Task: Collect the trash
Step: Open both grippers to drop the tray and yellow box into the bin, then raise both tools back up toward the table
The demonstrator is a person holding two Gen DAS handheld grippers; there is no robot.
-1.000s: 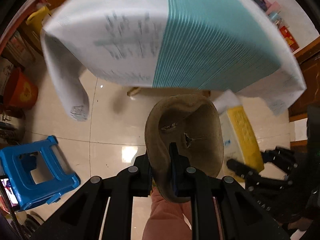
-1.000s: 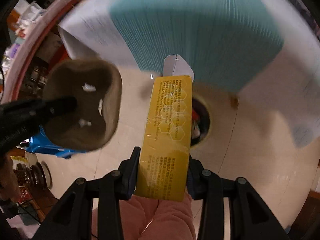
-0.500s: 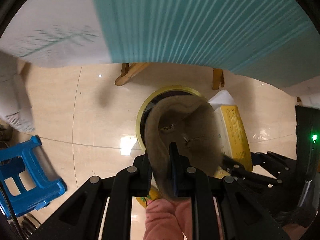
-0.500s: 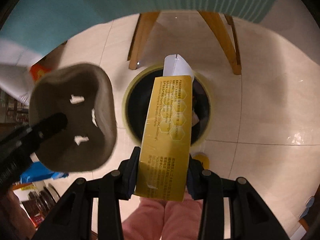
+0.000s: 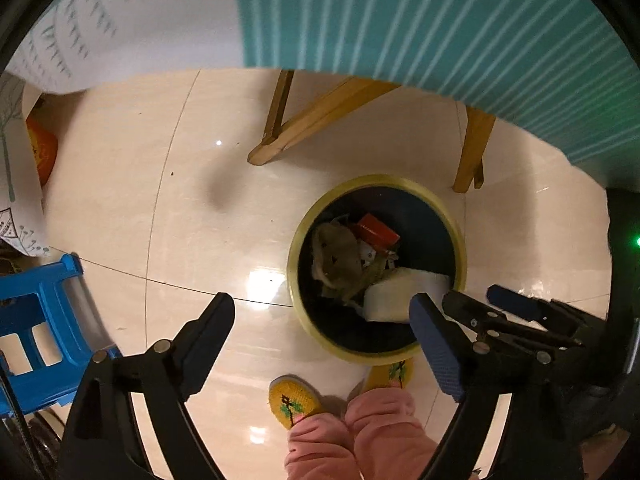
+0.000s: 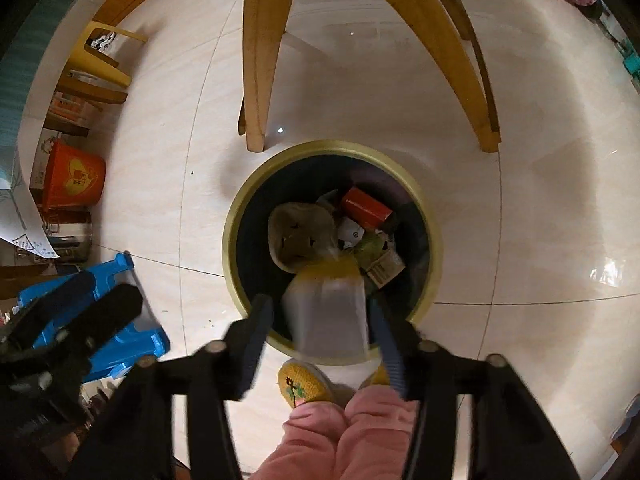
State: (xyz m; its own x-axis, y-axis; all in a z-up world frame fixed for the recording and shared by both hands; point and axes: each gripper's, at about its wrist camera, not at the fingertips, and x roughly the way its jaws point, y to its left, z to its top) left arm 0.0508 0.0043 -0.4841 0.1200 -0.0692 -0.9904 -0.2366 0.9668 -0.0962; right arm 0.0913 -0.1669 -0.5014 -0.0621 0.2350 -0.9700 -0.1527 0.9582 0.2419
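Note:
A round trash bin with a yellow rim (image 5: pixel 460 240) (image 6: pixel 236 216) stands on the floor below both grippers. The brown pulp cup tray (image 5: pixel 336 256) (image 6: pixel 300 236) lies inside it beside a red box (image 5: pixel 378 232) (image 6: pixel 366 206). My left gripper (image 5: pixel 320 332) is open and empty beside the bin. My right gripper (image 6: pixel 322 312) is open above the bin's near rim. The yellow box (image 6: pixel 326 304) is blurred, dropping between its fingers into the bin. It shows white in the left wrist view (image 5: pixel 396 296).
Wooden table legs (image 5: pixel 308 120) (image 6: pixel 260 60) stand just behind the bin. A blue plastic stool (image 5: pixel 36 328) (image 6: pixel 120 320) is on the left. An orange bucket (image 6: pixel 72 180) sits further left. The person's yellow slippers (image 5: pixel 296 400) are near the bin.
Both grippers moved down over the bin and opened. The pulp tray dropped from the left gripper into the bin. The yellow box left the right gripper's grip and is falling.

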